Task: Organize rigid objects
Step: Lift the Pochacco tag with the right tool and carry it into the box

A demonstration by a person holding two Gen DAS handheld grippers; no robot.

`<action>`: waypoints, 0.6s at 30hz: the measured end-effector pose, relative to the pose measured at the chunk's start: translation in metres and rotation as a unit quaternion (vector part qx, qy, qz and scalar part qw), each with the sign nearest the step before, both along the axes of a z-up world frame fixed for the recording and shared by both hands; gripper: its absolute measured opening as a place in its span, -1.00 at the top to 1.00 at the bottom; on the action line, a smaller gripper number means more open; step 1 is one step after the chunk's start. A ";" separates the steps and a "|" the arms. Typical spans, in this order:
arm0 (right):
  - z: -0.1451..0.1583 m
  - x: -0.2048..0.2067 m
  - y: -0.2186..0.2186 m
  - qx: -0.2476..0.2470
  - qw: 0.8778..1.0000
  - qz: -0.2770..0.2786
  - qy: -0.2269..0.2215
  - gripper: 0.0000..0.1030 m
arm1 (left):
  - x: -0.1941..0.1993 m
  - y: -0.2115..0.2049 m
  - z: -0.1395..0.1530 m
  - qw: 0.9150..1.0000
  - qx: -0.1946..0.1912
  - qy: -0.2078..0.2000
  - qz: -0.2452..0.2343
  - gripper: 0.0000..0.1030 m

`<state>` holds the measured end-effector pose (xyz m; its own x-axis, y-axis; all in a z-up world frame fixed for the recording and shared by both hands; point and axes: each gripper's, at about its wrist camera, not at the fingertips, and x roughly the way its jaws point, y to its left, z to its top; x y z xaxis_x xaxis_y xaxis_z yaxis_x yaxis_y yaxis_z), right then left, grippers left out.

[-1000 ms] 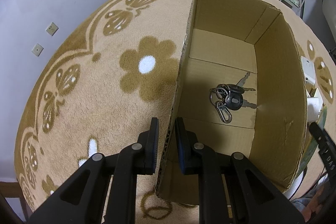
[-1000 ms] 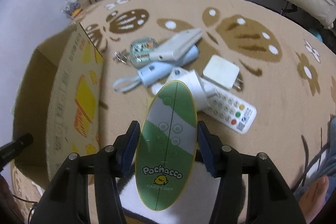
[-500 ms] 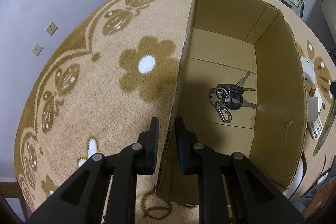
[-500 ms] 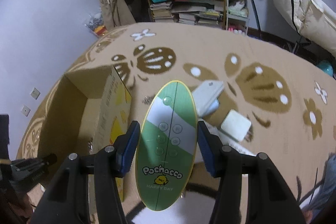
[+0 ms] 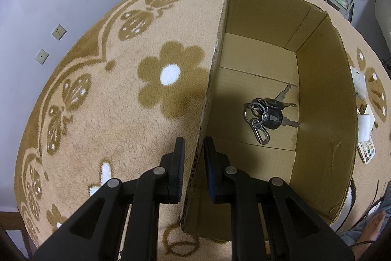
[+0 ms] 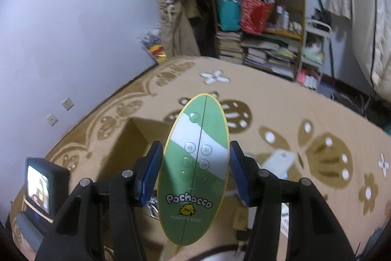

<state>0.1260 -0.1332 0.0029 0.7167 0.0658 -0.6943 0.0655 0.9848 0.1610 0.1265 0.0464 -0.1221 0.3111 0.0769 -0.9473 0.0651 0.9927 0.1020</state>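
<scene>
Your left gripper [image 5: 194, 159] pinches the open brown cardboard box [image 5: 325, 99] wall, black keys [image 5: 267, 114] inside; your right gripper [image 6: 195, 170] clamps the green oval "Pochacco HAPPY DAY" remote [image 6: 195, 163].

1. We see soft, dim indoor light, with no glare.
2. The open brown cardboard box [image 5: 325, 94] casts a faint shadow on the tan flower-patterned carpet [image 5: 102, 99] beside its left wall.
3. Fisheye distortion bends the carpet's edges, and the corners go black.
4. The right wrist view is motion-blurred; the cluttered wooden bookshelf [image 6: 268, 31] smears.
</scene>
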 end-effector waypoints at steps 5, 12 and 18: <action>0.007 0.015 0.017 -0.012 1.000 0.009 -0.006 -0.14 | 0.001 0.002 -0.001 1.000 -0.006 0.001 0.001 0.69; -0.005 0.032 0.026 0.021 0.999 0.022 0.010 -0.14 | 0.002 0.004 -0.002 1.000 -0.013 0.002 0.002 0.69; -0.023 0.040 0.039 0.013 0.998 0.046 0.030 -0.14 | 0.003 0.006 -0.003 1.000 -0.017 0.003 0.002 0.69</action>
<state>0.1659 -0.0942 -0.0200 0.6635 0.1470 -0.7336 -0.0141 0.9828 0.1841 0.1294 0.0521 -0.1253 0.3055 0.0460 -0.9511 0.0611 0.9958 0.0678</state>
